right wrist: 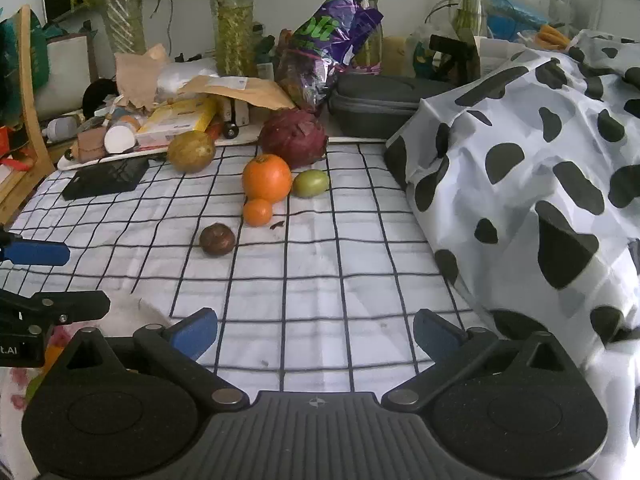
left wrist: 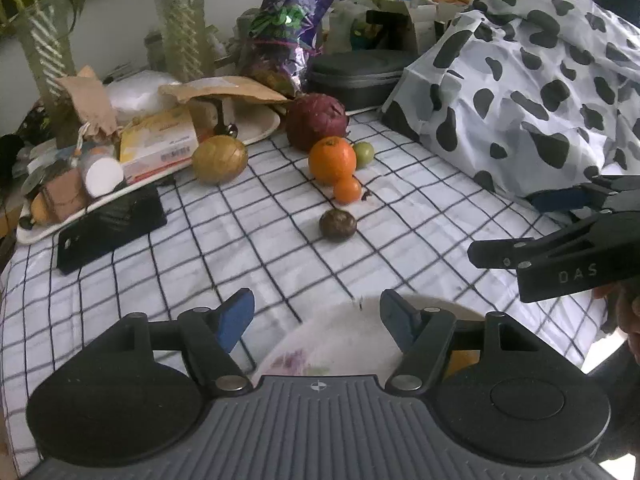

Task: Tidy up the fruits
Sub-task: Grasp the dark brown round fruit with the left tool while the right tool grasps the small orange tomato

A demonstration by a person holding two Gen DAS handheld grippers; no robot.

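On the checked cloth lie a large orange (left wrist: 332, 159) (right wrist: 267, 177), a small orange (left wrist: 347, 189) (right wrist: 257, 212), a dark brown round fruit (left wrist: 337, 225) (right wrist: 217, 239), a green fruit (left wrist: 363, 154) (right wrist: 310, 183), a red dragon fruit (left wrist: 316, 121) (right wrist: 293, 138) and a yellow-brown fruit (left wrist: 219, 159) (right wrist: 191, 151). My left gripper (left wrist: 316, 322) is open and empty over a white flowered plate (left wrist: 340, 344) (right wrist: 132, 312). My right gripper (right wrist: 316, 332) is open and empty above the cloth, well short of the fruits. Something orange lies on the plate, mostly hidden behind the gripper.
A cluttered white tray (left wrist: 256, 132) and a black flat object (left wrist: 112, 224) sit at the left. A cow-patterned cloth heap (left wrist: 520, 92) (right wrist: 540, 184) fills the right. A dark case (left wrist: 360, 76), a purple bag (right wrist: 332, 48) and plant vases stand at the back.
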